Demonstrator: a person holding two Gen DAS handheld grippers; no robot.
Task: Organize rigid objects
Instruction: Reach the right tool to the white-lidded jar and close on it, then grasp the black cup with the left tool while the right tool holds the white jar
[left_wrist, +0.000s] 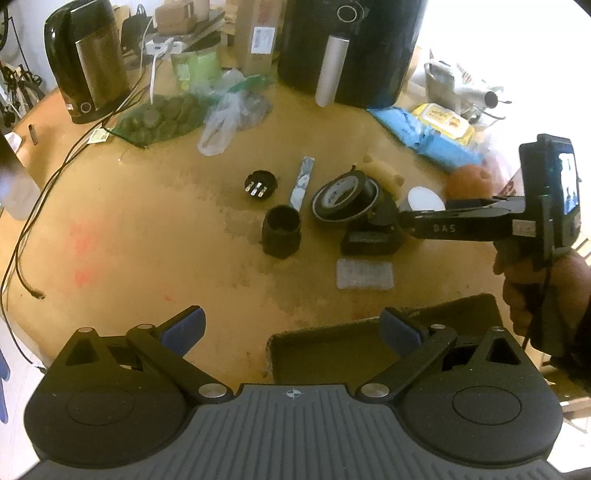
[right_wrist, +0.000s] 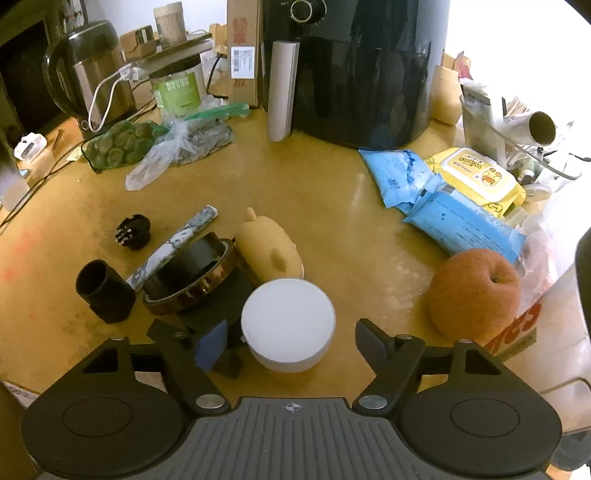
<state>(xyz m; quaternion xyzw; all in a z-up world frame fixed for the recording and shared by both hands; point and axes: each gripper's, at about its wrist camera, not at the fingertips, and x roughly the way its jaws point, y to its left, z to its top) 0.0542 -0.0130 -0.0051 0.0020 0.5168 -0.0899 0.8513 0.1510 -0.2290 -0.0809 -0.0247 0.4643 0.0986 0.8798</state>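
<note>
Table (left_wrist: 147, 236): tan wooden top, stained, carrying a loose cluster of small hard items near its middle.

Left gripper (left_wrist: 291, 328): fingers spread wide, nothing between them; it hangs above the near edge of the table, over a shallow dark tray (left_wrist: 332, 350).

Right gripper (right_wrist: 291, 343): fingers spread, set either side of a white round lid (right_wrist: 288, 321); contact with the lid cannot be told. In the left view it reaches in from the right, its fingertips at the cluster.

Cluster, listed from the left:
- black plug (left_wrist: 260, 184), prongs upward, standing apart.
- black cup (left_wrist: 281, 230), upright, open mouth up.
- flat grey-and-white stick (left_wrist: 303, 182), lying just behind the cup.
- tape roll (left_wrist: 345, 197), tilted, leaning on a black block (left_wrist: 371, 242).
- clear flat case (left_wrist: 364, 274), lying in front of the block.
- beige toy (right_wrist: 269, 247), behind the lid.

Apple (right_wrist: 474, 291): right of the lid, well apart.

Back of table: kettle (left_wrist: 88, 62), air fryer (left_wrist: 354, 48).
</note>
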